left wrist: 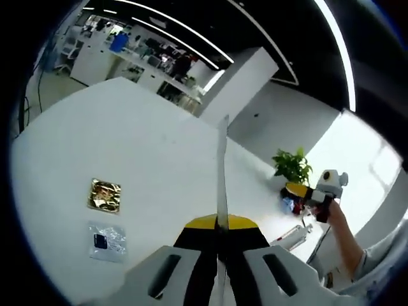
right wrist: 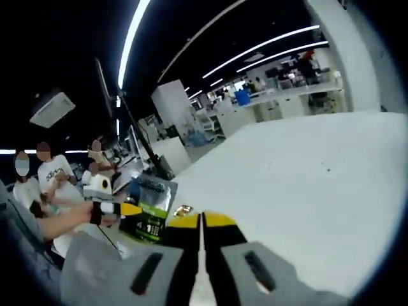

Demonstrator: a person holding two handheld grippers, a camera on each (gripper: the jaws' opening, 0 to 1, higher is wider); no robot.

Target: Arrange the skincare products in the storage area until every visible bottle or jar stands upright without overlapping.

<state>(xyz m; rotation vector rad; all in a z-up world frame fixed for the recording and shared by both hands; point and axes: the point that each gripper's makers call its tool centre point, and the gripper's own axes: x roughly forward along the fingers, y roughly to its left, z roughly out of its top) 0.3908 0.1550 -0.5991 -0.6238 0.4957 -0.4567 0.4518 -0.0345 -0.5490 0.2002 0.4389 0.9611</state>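
Yellow-tipped fingers of the left gripper (left wrist: 221, 224) pinch a thin flat packet (left wrist: 222, 172); the right gripper (right wrist: 201, 223) is closed empty.

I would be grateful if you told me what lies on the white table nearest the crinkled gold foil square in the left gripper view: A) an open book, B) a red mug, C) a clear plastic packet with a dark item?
C: the clear plastic packet lies just beside the gold foil square on the white table.

White table (left wrist: 159, 159) mostly bare; gold foil square (left wrist: 104, 195), clear packet with dark bit (left wrist: 107, 241) just below. Potted plant (left wrist: 293, 167) far edge. People (right wrist: 51, 172) seated beyond table, office desks behind.
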